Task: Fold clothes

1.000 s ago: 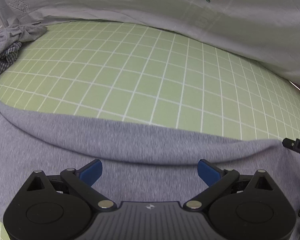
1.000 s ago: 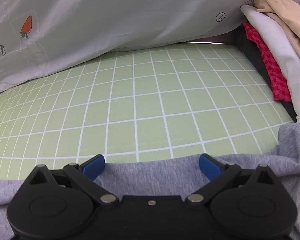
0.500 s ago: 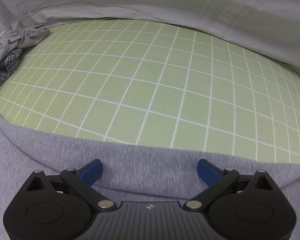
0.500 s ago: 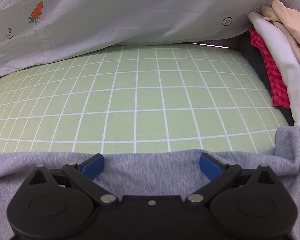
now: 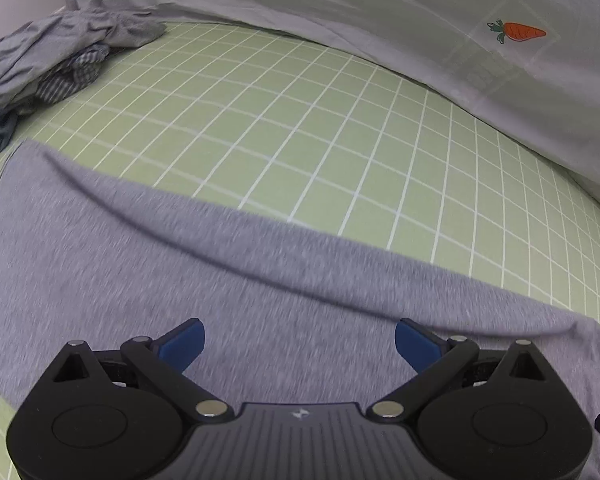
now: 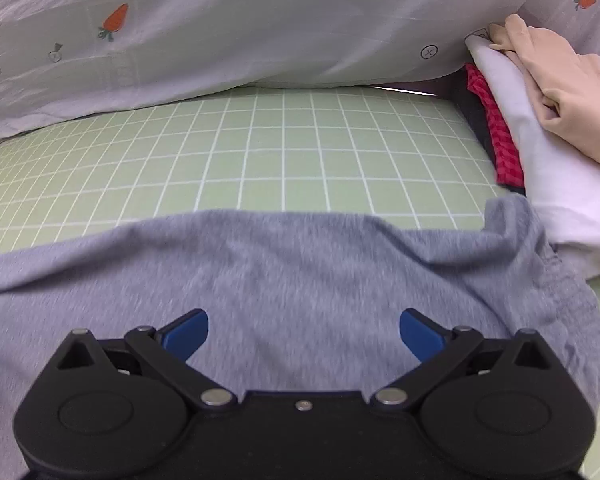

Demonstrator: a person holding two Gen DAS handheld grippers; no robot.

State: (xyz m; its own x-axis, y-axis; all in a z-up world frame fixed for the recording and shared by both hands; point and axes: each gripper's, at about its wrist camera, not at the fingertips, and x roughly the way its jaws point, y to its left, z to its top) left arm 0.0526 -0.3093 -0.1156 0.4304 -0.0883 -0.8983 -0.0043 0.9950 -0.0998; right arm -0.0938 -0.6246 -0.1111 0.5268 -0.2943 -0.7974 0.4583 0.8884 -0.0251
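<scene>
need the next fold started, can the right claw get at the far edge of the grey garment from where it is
Probably yes. The right claw is open above the grey garment, and the far edge lies straight ahead on the green sheet with nothing between.

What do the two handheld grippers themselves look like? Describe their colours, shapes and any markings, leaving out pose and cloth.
The left gripper has a black body with a ribbed centre panel bearing a small pale logo, two round black discs, silver pivot pins and blue finger pads. The right gripper matches in shape and colour, but its centre is smooth with one small screw. No cables, hands or sleeves show.
</scene>
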